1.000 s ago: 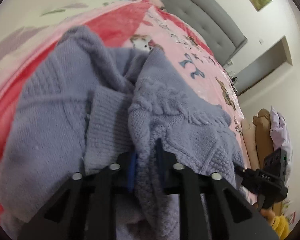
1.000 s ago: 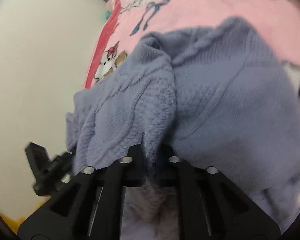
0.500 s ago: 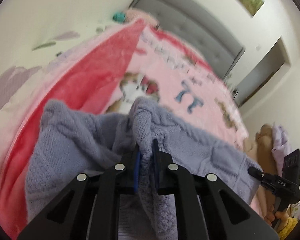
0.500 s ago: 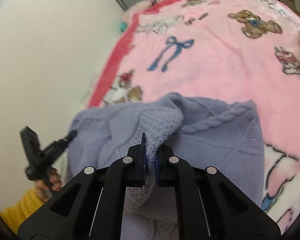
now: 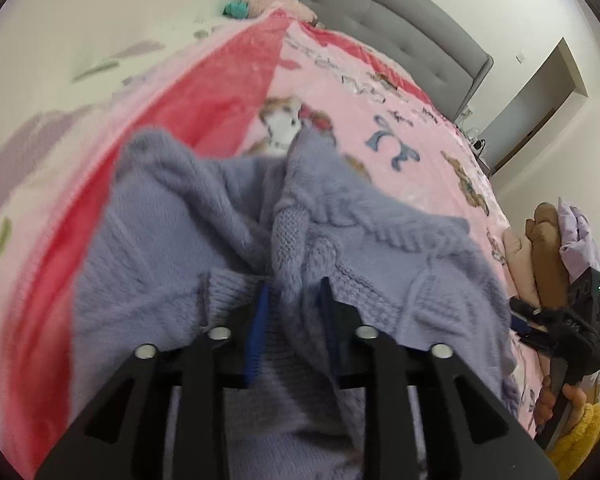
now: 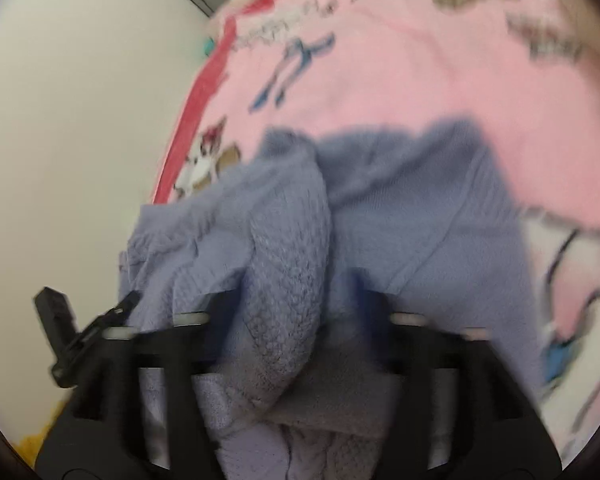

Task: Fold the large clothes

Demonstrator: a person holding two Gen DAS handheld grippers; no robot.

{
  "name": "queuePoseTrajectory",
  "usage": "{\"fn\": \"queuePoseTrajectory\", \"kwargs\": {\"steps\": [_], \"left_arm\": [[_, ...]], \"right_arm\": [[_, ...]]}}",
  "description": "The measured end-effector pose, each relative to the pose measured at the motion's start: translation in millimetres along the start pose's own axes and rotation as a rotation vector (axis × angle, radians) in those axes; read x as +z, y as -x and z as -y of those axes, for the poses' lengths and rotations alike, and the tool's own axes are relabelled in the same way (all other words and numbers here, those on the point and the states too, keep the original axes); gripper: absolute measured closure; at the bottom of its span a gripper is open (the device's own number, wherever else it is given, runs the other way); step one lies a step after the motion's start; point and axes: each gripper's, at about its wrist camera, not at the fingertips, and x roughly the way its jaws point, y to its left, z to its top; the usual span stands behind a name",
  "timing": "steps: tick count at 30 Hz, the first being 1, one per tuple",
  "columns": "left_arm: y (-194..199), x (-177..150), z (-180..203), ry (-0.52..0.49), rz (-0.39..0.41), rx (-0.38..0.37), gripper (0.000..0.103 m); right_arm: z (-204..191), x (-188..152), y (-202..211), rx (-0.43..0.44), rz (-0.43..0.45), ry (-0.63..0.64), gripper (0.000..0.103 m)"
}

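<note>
The lavender knit sweater (image 5: 380, 248) is lying bunched low in both frames on the pink cartoon blanket (image 5: 352, 92). You were pinching a ridge of it in each tool half a second ago; now your left gripper (image 5: 292, 312) and right gripper (image 6: 296, 300) are both opening, knit slack between the spread jaws. You are probably laying this fold down. Writing on the blanket, upper centre, is too blurred to read.

I see the lavender cable-knit sweater (image 5: 380, 248) bunched in soft ridges on the pink blanket (image 5: 380, 128), close to its red-bordered edge. A raised fold of knit (image 6: 288, 264) stands up from the heap, the rest spread flat beside it.
</note>
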Motion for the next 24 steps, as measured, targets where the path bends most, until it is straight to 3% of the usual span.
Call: {"fn": "queuePoseTrajectory", "kwargs": {"steps": [4,6,8,10,14,15,16,18,20,22,24], "left_arm": [[25.0,22.7,11.4,-0.098,0.060,0.004,0.060],[16.4,46.9,22.8,-0.161,0.042,-0.018,0.055],[-6.5,66.2,30.4,-0.175,-0.041,-0.016,0.050],[-38.2,85.2,31.4,-0.116,-0.137,-0.061,0.050],[-69.2,103.4,30.7,-0.058,-0.172,-0.025,0.050],[-76.4,104.7,29.7,-0.048,-0.205,-0.013,0.051],[-81.3,104.2,29.3,-0.044,-0.230,-0.020,0.057],[-86.8,100.5,29.6,-0.074,-0.242,0.020,0.071],[-89.0,96.0,27.6,-0.097,-0.234,0.038,0.095],[-90.7,94.9,25.6,-0.101,-0.226,0.033,0.103],[-88.7,98.0,27.5,-0.105,-0.190,0.038,0.103]], "right_arm": [[-18.7,35.0,21.4,-0.036,0.100,0.108,0.032],[-20.5,64.6,6.2,-0.022,0.047,0.119,0.036],[-23.2,90.4,-22.1,0.016,-0.022,0.110,0.048],[-25.8,109.3,-52.7,0.029,-0.083,0.111,0.051],[-34.6,117.1,-102.1,0.014,-0.249,0.108,0.054],[-36.2,115.5,-114.2,-0.023,-0.305,0.114,0.055],[-36.9,113.0,-121.6,-0.035,-0.347,0.110,0.065],[-35.6,108.9,-129.4,0.003,-0.390,0.085,0.072],[-36.3,109.5,-125.6,0.029,-0.367,0.105,0.093],[-35.5,114.2,-115.6,0.043,-0.310,0.111,0.093],[-36.4,125.1,-104.7,0.054,-0.237,0.107,0.094]]}}
